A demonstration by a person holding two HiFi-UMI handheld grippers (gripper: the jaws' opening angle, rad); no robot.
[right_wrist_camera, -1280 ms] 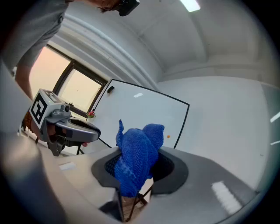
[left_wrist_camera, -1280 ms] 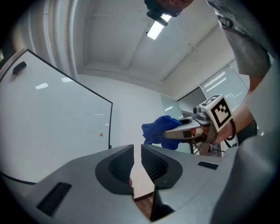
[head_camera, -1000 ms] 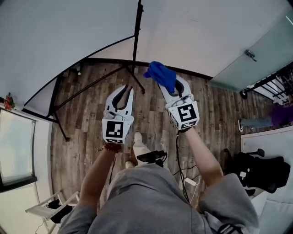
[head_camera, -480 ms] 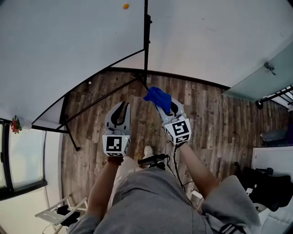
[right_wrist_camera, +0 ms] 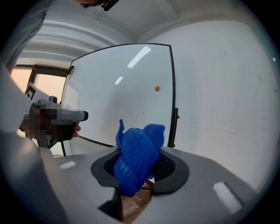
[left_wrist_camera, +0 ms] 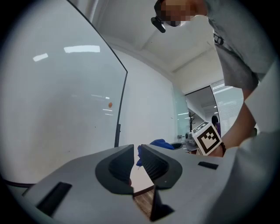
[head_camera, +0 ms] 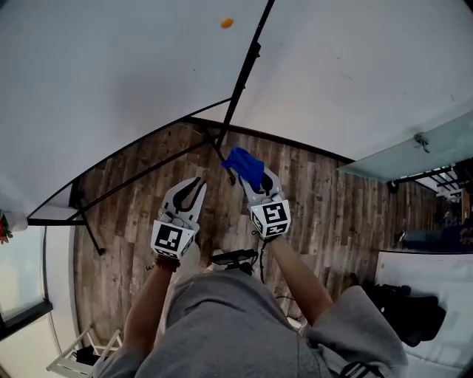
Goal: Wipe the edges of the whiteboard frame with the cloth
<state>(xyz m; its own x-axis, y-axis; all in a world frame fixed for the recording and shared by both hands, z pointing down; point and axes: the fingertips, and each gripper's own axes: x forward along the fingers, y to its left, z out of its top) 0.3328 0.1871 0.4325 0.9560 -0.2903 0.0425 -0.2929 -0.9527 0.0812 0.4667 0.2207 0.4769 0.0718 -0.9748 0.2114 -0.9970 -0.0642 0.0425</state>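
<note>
The right tool [head_camera: 250,179] [right_wrist_camera: 139,153] is pinched on a blue cloth [head_camera: 243,165] [right_wrist_camera: 136,158], which is bunched between the two jaws and stands up past their tips. The left tool [head_camera: 194,184] [left_wrist_camera: 135,151] is held with its jaws pressed almost together, only a thin slit being left at the tips, and nothing is gripped in it.

Both tools are raised side by side in front of the whiteboard [head_camera: 111,88] [right_wrist_camera: 118,87] [left_wrist_camera: 52,100], the left one facing the board's lower part and the right one nearer its black right-hand frame edge [head_camera: 247,70] [right_wrist_camera: 172,96] [left_wrist_camera: 121,109]. The cloth is brought near the lower end of that frame edge; in the right gripper view it is seen apart from the board. A small orange dot [head_camera: 227,23] [right_wrist_camera: 157,88] [left_wrist_camera: 110,105] is seen on the whiteboard, high up and close to the same edge. A white wall [head_camera: 355,66] is seen to the right of the whiteboard, and a wooden floor [head_camera: 332,199] below it.
</note>
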